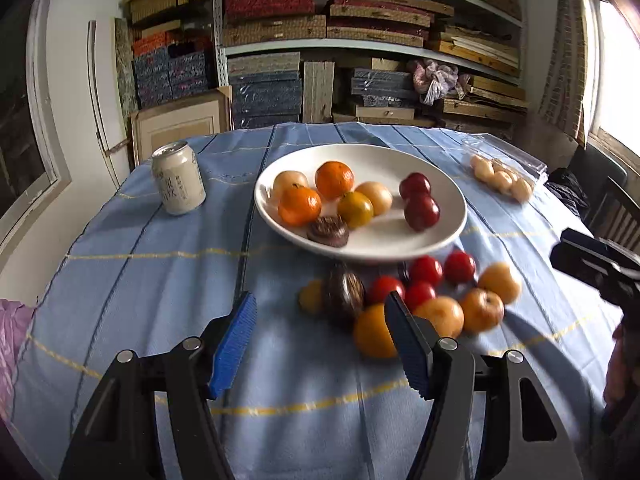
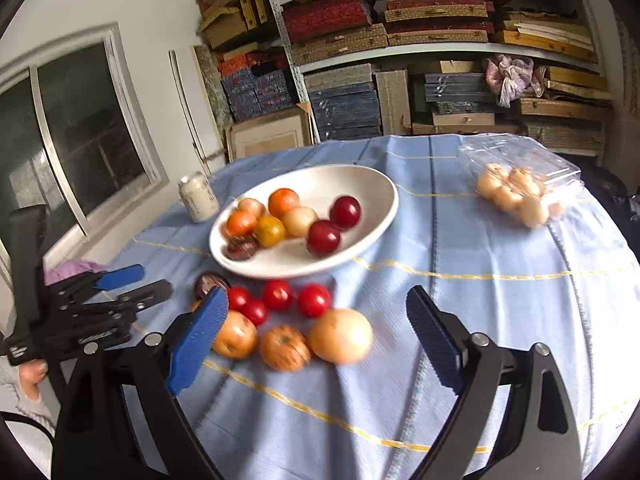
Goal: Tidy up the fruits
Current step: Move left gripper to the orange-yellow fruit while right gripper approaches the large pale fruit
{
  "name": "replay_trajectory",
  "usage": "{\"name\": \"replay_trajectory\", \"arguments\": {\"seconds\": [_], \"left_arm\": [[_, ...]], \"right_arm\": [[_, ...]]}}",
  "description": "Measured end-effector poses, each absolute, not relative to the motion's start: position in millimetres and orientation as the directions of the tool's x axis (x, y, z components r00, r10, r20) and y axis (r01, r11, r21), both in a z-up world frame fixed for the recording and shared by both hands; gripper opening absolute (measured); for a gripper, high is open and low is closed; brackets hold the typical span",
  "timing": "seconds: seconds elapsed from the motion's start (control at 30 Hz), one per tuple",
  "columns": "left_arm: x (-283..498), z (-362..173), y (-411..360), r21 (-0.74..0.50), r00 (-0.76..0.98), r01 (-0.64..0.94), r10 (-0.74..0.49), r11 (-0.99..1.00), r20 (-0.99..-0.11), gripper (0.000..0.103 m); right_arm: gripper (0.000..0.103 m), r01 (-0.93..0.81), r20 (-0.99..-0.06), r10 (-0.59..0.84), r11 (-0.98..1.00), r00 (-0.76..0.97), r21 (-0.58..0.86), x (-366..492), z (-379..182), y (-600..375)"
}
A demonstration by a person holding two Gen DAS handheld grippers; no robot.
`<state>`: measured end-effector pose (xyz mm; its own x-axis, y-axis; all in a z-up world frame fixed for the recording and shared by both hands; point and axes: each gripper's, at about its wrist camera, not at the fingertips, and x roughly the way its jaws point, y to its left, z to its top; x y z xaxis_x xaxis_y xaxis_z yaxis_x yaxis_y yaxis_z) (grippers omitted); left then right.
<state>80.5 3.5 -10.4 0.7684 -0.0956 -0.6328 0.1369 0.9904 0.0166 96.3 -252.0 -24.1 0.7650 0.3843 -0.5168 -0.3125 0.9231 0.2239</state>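
Motion blur smears the loose fruit [image 2: 296, 320] on the blue tablecloth [image 2: 480, 300], and the left gripper [image 1: 324, 332] hides part of one orange [image 1: 370, 334]. Both grippers — the right gripper [image 2: 316, 328] too — gape wide, holding nothing, just short of that pile. More fruit sits in the white plate [image 1: 440, 184] beyond.

The left hand-held gripper [image 1: 320, 328] hangs low with its blue-padded fingers [image 1: 234, 344] spread wide — nothing between them. The right hand-held gripper [image 2: 316, 336] is likewise spread wide and holds nothing. In the right wrist view, the person's left hand [image 2: 30, 376] grips the left tool's handle — fingertips showing.
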Motion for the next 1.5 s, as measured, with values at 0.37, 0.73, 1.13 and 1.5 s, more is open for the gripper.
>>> {"name": "replay_trajectory", "arguments": {"seconds": [0.37, 0.73, 1.13, 1.5], "left_arm": [[99.9, -37.3, 21.3, -0.093, 0.693, 0.131, -0.158, 0.987, -0.704, 0.069], [100.3, -36.3, 16.7, -0.18, 0.679, 0.166, -0.245, 0.97, -0.692, 0.072], [101.2, -49.9, -3.6, -0.002, 0.666, 0.188, -0.129, 0.982, -0.735, 0.086], [95.0, -49.0, -7.7, 0.02, 0.672, 0.249, -0.158, 0.968, -0.723, 0.049]], "right_arm": [[0.065, -0.275, -0.62, 0.294, 0.953, 0.727, 0.13, 121.3, -51.1, -254.1], [0.067, -0.27, -0.643, 0.326, 0.944, 0.693, 0.188, 126.1, -58.1, -251.6], [0.068, -0.264, -0.645, 0.332, 0.943, 0.689, 0.204, 126.7, -58.2, -251.7], [0.069, -0.27, -0.653, 0.336, 0.941, 0.679, 0.204, 126.7, -60.9, -250.4]]}}
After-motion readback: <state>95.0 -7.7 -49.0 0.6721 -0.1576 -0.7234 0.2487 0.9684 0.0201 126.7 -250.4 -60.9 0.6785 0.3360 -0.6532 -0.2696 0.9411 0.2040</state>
